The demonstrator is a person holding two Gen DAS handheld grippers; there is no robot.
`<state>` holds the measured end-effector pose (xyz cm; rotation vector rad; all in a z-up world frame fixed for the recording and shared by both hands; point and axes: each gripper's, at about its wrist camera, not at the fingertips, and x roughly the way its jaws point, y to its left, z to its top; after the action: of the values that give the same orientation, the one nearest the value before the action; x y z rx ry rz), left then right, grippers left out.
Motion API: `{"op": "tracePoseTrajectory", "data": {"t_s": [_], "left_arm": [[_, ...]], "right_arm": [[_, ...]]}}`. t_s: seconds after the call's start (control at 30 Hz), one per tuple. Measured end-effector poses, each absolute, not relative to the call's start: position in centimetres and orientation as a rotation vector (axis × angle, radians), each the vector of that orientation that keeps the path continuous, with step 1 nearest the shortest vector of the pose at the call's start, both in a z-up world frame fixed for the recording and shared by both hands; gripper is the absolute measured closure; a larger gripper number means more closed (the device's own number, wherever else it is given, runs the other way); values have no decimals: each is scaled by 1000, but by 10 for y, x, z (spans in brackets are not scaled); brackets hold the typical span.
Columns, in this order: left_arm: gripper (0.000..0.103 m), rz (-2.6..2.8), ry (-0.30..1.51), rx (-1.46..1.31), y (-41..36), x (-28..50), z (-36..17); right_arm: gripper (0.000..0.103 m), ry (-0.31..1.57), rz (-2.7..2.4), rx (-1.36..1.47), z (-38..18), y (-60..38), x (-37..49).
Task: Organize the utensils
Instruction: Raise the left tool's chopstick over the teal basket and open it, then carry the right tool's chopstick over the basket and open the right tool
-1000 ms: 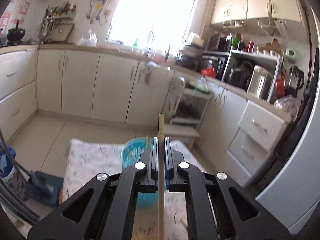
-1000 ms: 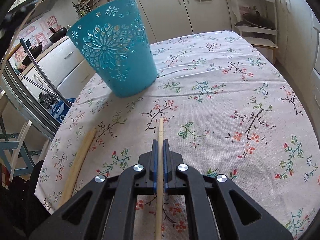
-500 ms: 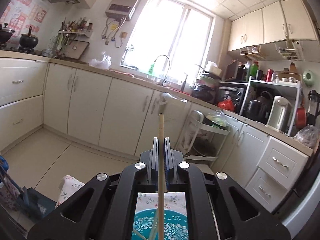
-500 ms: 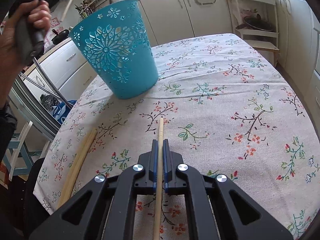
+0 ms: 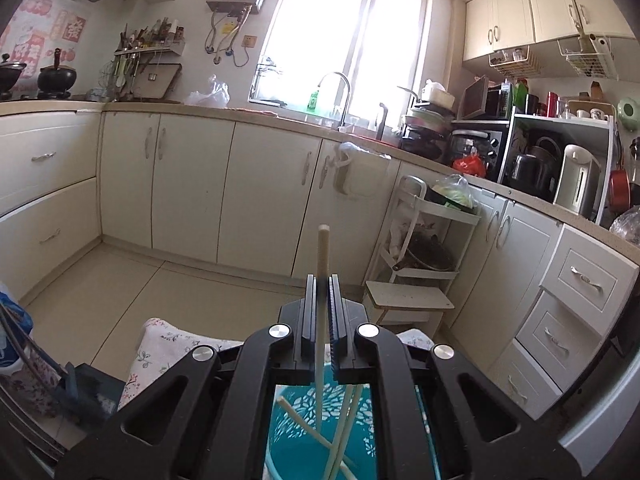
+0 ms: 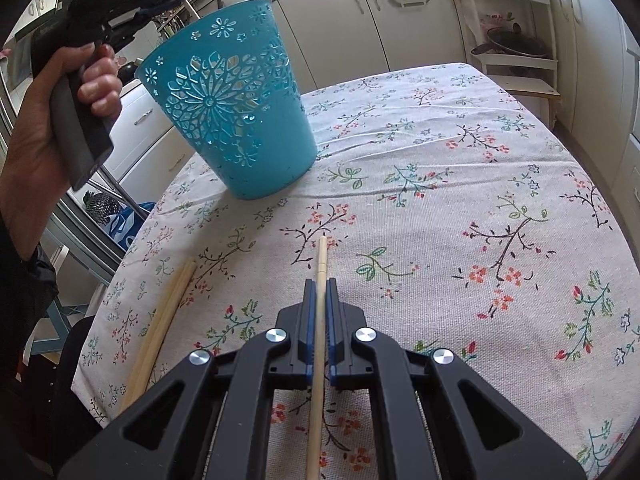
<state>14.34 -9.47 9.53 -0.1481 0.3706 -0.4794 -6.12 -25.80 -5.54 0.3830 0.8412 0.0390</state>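
Item 1: my left gripper [image 5: 322, 280]. Jaws pinched on a single wooden chopstick [image 5: 322, 256], which stands upright between the pads, its blunt end rising above the fingertips and its lower length dropping into the teal basket [image 5: 296, 448] directly beneath. From the right wrist camera I see the same tool raised high at the far left, held in a bare hand [image 6: 48, 120] up beside the basket's rim.

Item 2: teal basket [image 6: 228, 108]. Perforated flower pattern, standing on the floral tablecloth [image 6: 460, 200] toward the table's far left part. Inside it, seen from above, at least two pale chopsticks [image 5: 340, 432] lean crossed against each other; I cannot count them exactly, since my gripper body hides most of the opening.

Item 3: my right gripper [image 6: 318, 284]. Jaws clamped on a second wooden chopstick [image 6: 320, 264], running lengthwise between the fingers, tip pointing out over the cloth toward the basket, well short of it.

Item 4: loose pair of chopsticks [image 6: 164, 320]. Lying side by side, touching, on the cloth near the table's left edge, left of my right gripper.

Item 5: background. Cream kitchen cabinets [image 5: 192, 184], a sink tap below the window [image 5: 340, 32], a white trolley rack [image 5: 420, 248].
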Motion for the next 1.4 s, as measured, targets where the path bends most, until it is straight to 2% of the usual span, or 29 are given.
{"op": "tracePoseTrajectory", "data": {"t_s": [0.1, 0.17, 0.23, 0.3, 0.43, 0.57, 0.7, 0.87, 1.1, 1.23, 1.4], "left_arm": [[96, -483, 410, -128, -89, 136, 86], [89, -477, 418, -113, -82, 129, 82], [73, -464, 416, -105, -71, 118, 80], [64, -446, 407, -103, -56, 104, 79], [54, -398, 413, -122, -23, 79, 67], [53, -360, 516, -163, 7, 65, 32], [53, -337, 613, -182, 28, 52, -7], [53, -348, 663, -204, 38, 37, -29], [53, -366, 673, -218, 37, 19, -30], [53, -365, 677, -240, 40, 14, -30], [52, -365, 672, -246, 45, 11, -30]], "right_arm": [[97, 855, 41, 367, -55, -257, -60], [97, 870, 41, 352, -53, -255, -59], [97, 885, 42, 344, -53, -254, -58], [97, 898, 44, 335, -52, -254, -58], [98, 908, 25, 241, -50, -244, -59], [98, 908, -4, 102, -48, -227, -59], [98, 846, 24, 255, -28, -244, -67], [98, 579, 83, 378, 56, -261, -65], [97, 195, 109, 369, 169, -252, -8], [97, 130, 91, 364, 182, -245, 45], [97, 208, 43, 394, 154, -254, 100]]}}
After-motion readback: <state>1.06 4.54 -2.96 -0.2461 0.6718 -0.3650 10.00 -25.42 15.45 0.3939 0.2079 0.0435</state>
